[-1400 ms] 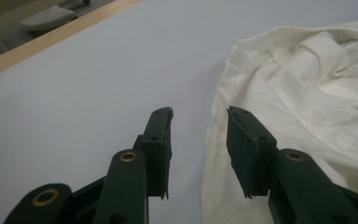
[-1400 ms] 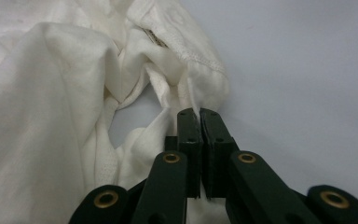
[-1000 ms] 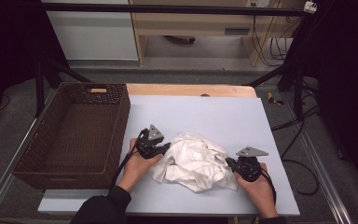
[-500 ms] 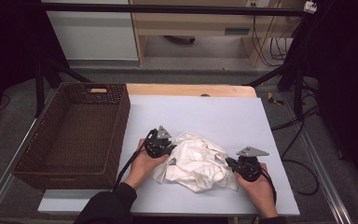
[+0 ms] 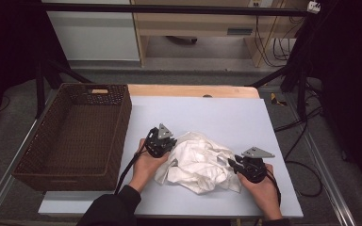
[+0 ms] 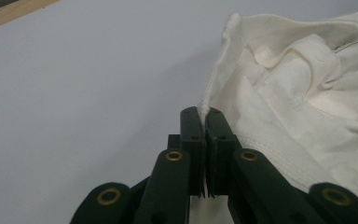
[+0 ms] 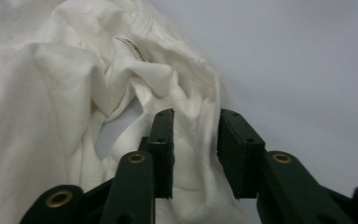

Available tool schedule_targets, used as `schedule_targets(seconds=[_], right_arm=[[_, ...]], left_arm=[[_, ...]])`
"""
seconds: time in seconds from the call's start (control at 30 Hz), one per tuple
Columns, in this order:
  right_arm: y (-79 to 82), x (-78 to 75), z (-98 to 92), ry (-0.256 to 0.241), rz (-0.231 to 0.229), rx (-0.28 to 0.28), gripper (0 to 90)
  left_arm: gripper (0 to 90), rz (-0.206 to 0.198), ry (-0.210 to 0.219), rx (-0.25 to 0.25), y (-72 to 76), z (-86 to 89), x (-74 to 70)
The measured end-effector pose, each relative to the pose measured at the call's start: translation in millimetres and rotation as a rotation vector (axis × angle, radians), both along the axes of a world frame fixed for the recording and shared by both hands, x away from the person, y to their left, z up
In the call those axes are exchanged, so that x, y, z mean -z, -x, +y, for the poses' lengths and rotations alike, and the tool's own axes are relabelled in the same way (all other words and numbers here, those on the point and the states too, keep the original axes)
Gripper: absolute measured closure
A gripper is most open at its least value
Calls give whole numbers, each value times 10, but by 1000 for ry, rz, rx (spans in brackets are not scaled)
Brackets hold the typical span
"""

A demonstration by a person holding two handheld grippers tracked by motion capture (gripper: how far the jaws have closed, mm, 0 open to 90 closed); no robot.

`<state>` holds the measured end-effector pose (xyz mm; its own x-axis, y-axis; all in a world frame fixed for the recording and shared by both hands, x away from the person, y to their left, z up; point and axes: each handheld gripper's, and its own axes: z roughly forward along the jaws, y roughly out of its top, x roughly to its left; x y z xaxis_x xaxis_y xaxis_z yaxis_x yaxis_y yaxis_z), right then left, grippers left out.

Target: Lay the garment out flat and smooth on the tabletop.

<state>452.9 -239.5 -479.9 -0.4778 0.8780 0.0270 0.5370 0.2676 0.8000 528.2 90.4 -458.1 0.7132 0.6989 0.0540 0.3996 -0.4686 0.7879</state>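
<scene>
From above, the crumpled white cotton garment lies between my claws, long axis running from my left claw to my right claw. My left claw's view: jaws clamp its hem. My right claw's view: jaws apart, fabric between them

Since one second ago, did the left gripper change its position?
Yes. The left gripper has moved rightward, away from the wicker basket, onto the edge of the white cloth.

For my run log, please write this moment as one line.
left gripper: shut on white cloth edge | right gripper: open around fold | basket: left
</scene>
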Motion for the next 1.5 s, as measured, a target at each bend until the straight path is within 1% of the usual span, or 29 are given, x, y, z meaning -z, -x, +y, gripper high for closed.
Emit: schedule_targets(seconds=[0.13, 0.17, 0.23, 0.33, 0.47, 0.53, 0.6, 0.67, 0.8, 0.87, 0.9, 0.93, 1.03, 1.07, 1.13, 1.2, 1.23, 1.3, 1.33, 1.47, 1.5], right_arm=[[-5, -28, -27, -5, -25, 13, 580], [-10, -36, -31, -3, -26, 15, 572], [-46, -56, -39, -8, -25, 19, 571], [-123, -80, -49, 4, -32, 27, 568], [-238, -124, -49, 7, -35, 39, 553], [-299, -126, -61, 21, -24, 47, 546], [-355, -113, -91, 14, -16, 54, 540], [-409, -96, -108, 19, 2, 58, 521], [-503, -41, -119, 31, 25, 52, 494], [-537, -9, -100, 36, 45, 45, 501], [-545, -2, -96, 37, 51, 43, 512], [-552, 6, -89, 34, 57, 39, 547], [-555, 7, -66, 17, 58, 4, 692], [-551, -2, -62, 13, 47, -10, 736], [-540, -30, -56, -10, 34, -22, 789], [-533, -75, -60, -28, 20, -26, 860], [-530, -99, -65, -42, 15, -27, 881], [-524, -153, -70, -52, 4, -27, 894], [-518, -179, -67, -48, -4, -27, 894], [-499, -282, -50, -32, -27, -15, 895], [-494, -313, -47, -28, -40, -14, 895]], left_arm=[[879, -3, -3, 5, 4, -8, -19], [880, -3, -7, 7, 3, -10, -21], [879, -5, -8, 8, 1, -10, -28], [880, -9, -10, 6, -6, -11, -47], [879, -16, -15, 11, -14, -20, -72], [880, -16, -18, 13, -18, -26, -76], [879, -18, -21, 14, -24, -33, -76], [880, -18, -21, 15, -26, -38, -75], [880, -17, -24, 14, -29, -40, -67], [880, -18, -27, 14, -31, -40, -64], [880, -18, -29, 13, -32, -40, -65], [880, -19, -29, 12, -32, -39, -67], [881, -28, -25, 8, -31, -31, -96], [881, -32, -24, 9, -29, -28, -107], [881, -40, -19, 7, -25, -16, -143], [882, -49, -17, 4, -24, -2, -186], [882, -54, -17, 3, -24, 7, -210], [883, -66, -13, -2, -21, 28, -260], [883, -73, -12, -4, -20, 41, -287], [883, -83, 13, -14, -21, 92, -389], [884, -87, 15, -16, -18, 99, -417]])
